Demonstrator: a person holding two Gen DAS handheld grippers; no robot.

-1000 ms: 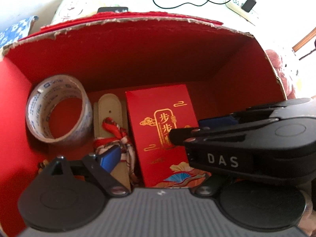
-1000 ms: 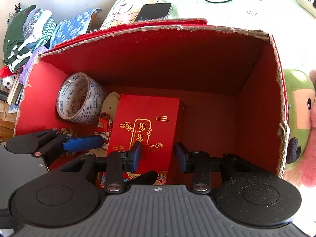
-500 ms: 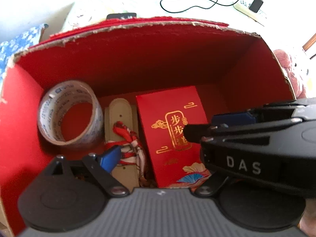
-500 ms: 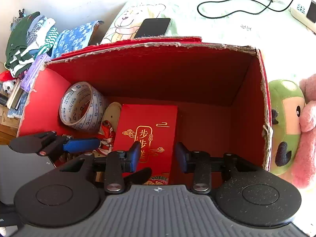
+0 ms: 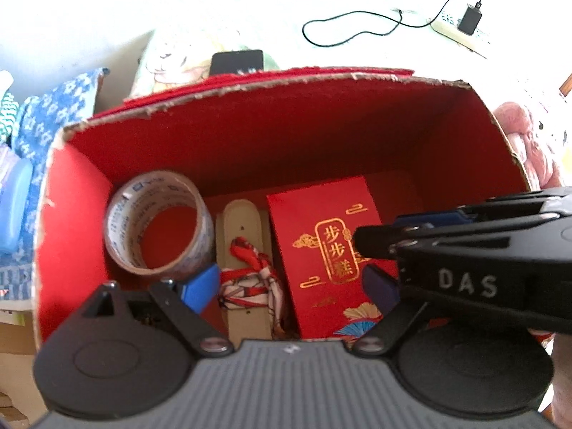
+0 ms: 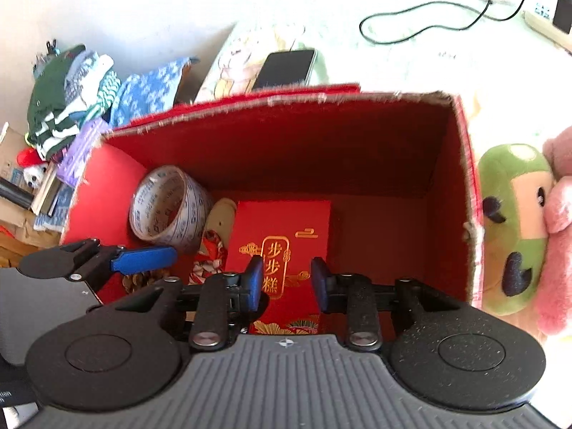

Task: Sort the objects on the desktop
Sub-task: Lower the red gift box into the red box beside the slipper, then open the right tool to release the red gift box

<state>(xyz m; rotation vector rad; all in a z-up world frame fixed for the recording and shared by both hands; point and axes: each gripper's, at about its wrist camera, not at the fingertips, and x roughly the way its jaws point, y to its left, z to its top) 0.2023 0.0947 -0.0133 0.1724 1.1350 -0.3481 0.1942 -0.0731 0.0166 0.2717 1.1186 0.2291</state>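
Clear packing-tape roll stands at left end of red cardboard box, beige flat piece with red-white cloth knot beside it, red gold-lettered packet mid-floor. Left gripper spread wide, empty, above them. Right gripper closing on nothing over packet. Judgement: packet deposited; next move, lift clear, fetch another item.

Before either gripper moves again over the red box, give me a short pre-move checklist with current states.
1. Red packet lies flat in red box: ok.
2. Right gripper empty, jaws closing on nothing: ok.
3. Left gripper open and empty: ok.
4. Tape roll inside box, clear of both grippers: ok.
5. Grippers clear of each other: cannot tell.
6. Phone still outside box: not ok.
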